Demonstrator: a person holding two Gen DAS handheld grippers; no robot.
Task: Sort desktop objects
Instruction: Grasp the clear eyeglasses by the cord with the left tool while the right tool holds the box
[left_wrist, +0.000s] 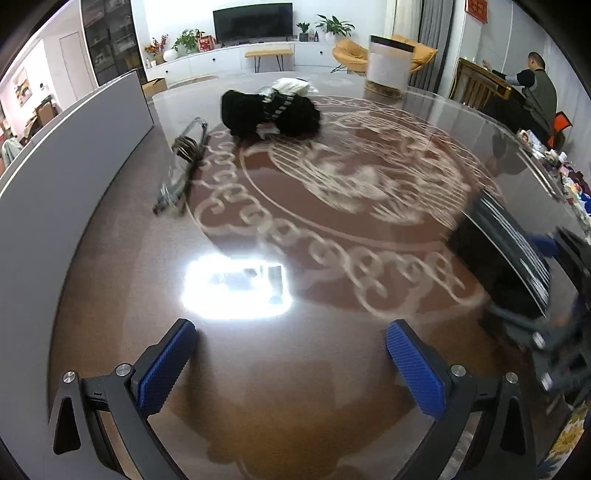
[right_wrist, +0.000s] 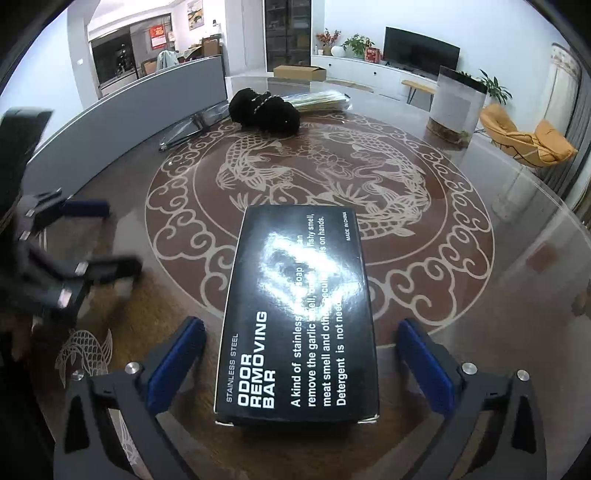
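A black box (right_wrist: 299, 295) printed "ODOR REMOVING BAR" lies flat on the glass-topped table (right_wrist: 517, 240). My right gripper (right_wrist: 301, 325) is open and straddles the box's near half, with a gap between each blue pad and the box. In the left wrist view the same box (left_wrist: 498, 251) shows at the right, and the right gripper (left_wrist: 554, 332) is blurred beside it. My left gripper (left_wrist: 291, 328) is open over bare table with nothing between its fingers. It also appears blurred at the left of the right wrist view (right_wrist: 74, 240). Farther back lie a black fuzzy item (left_wrist: 269, 110) and a clear-wrapped metal item (left_wrist: 184, 162).
A grey partition (left_wrist: 74, 147) runs along the table's left side. A white cylindrical container (left_wrist: 388, 62) stands at the far edge, and a clear packet (right_wrist: 317, 101) lies behind the fuzzy item. Small clutter (left_wrist: 569, 184) lines the right rim. A person (left_wrist: 539, 85) sits beyond it.
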